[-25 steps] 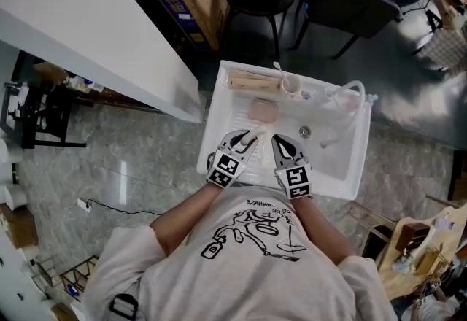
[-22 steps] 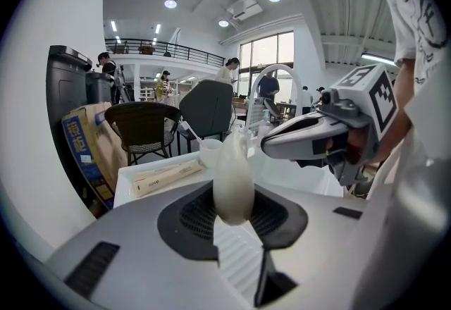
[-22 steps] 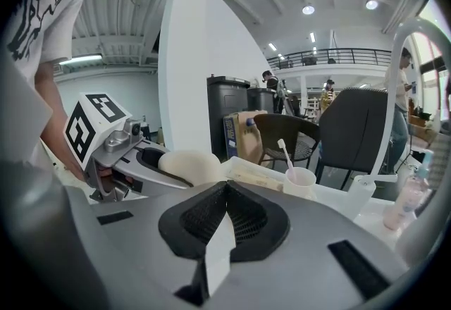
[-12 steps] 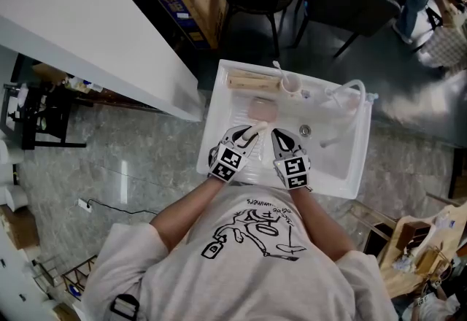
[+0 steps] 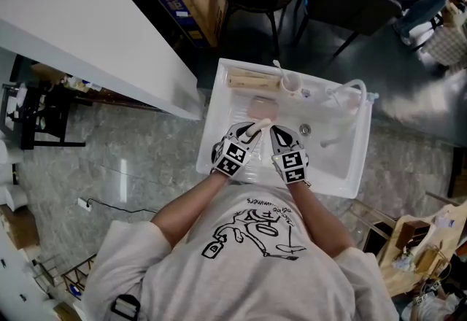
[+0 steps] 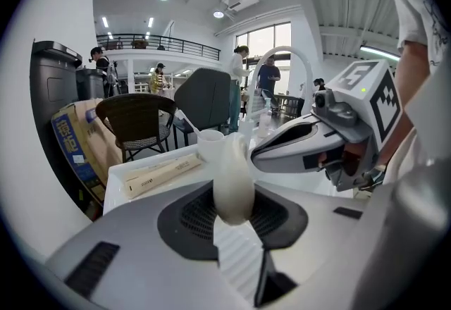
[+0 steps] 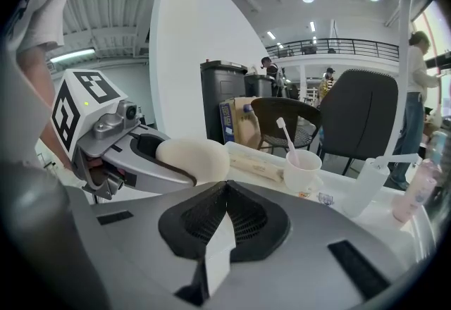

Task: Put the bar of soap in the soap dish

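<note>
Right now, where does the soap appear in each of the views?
Head view: soap at the centre, at the tip of the left gripper.
Left gripper view: centre, upright between the jaws.
Right gripper view: left of centre, in the left gripper.
Shared landmark: the toothbrush cup.

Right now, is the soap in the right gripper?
No, the soap is clamped in the left gripper; the right gripper is empty.
</note>
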The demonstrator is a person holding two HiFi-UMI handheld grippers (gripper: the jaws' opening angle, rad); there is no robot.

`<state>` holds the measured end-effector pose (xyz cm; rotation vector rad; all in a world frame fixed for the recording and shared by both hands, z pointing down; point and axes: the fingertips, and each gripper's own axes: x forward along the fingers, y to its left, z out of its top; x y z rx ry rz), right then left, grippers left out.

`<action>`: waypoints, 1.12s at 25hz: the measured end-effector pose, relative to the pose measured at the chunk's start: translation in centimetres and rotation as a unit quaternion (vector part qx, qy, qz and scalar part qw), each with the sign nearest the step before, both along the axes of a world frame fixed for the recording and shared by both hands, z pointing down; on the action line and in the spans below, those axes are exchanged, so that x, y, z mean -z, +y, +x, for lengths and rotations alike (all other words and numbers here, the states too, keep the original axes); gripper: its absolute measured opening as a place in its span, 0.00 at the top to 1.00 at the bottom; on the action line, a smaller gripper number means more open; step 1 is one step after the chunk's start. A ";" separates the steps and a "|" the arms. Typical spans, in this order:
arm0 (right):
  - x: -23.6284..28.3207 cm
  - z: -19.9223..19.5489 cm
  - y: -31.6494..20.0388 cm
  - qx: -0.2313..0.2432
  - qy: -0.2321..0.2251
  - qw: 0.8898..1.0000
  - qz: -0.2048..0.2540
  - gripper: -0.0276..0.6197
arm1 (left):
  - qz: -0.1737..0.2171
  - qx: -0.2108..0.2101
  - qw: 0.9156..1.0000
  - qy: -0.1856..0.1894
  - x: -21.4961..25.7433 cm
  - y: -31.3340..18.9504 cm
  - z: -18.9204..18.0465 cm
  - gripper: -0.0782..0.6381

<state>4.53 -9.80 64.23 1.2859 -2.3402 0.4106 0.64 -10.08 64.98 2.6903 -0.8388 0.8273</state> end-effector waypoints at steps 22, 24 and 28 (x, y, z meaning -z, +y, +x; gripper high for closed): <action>-3.8 0.3 -2.2 0.005 0.030 0.999 -0.030 0.92 | -0.036 0.014 0.999 -0.026 -4.0 -2.6 0.8 0.75; -4.2 0.4 -2.4 0.006 0.032 0.999 -0.033 0.92 | -0.037 0.014 0.999 -0.029 -4.3 -2.9 0.9 0.75; -5.1 0.8 -2.8 0.007 0.044 0.998 -0.040 0.92 | -0.040 0.014 0.998 -0.039 -5.0 -3.5 0.8 0.75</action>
